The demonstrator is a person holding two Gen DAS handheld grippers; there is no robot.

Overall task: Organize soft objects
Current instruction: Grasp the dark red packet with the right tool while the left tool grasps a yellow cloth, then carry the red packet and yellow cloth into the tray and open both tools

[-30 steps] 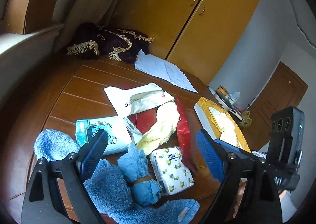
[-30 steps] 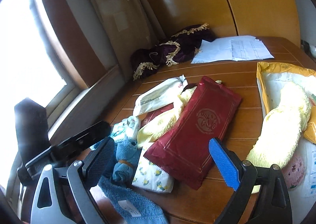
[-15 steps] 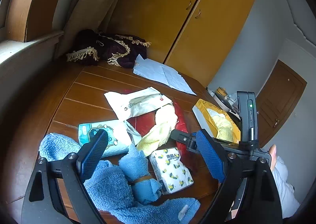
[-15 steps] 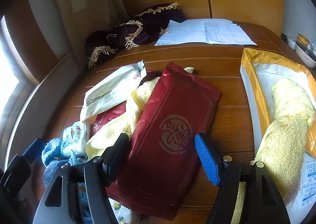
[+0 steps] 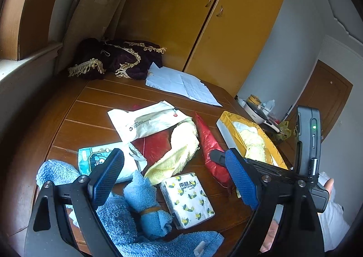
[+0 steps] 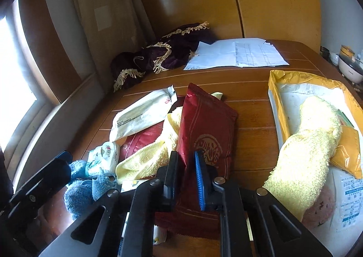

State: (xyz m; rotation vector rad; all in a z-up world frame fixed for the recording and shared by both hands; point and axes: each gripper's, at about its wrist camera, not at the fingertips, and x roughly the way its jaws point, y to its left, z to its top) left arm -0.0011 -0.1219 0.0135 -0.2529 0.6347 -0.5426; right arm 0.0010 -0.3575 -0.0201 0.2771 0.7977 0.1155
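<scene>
On red pack [image 6: 205, 134]: R tool [image 6: 187, 174], now clamped

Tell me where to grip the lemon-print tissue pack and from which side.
Pinch the lemon-print tissue pack across its short width, coming from above with the left hand-held gripper, which hangs open over it. It lies flat with the long sides exposed; the blue towel crowds its left edge.

A right gripper [image 6: 187, 174] pinches the near part of a dark red foil packet [image 6: 204, 130] on a wooden table [image 6: 249, 98]. Left of the packet lie a yellow towel [image 6: 149, 155] and a white pouch [image 6: 140, 116]. To the right, another yellow towel [image 6: 306, 143] rests on a yellow mailer bag [image 6: 279, 89].
</scene>
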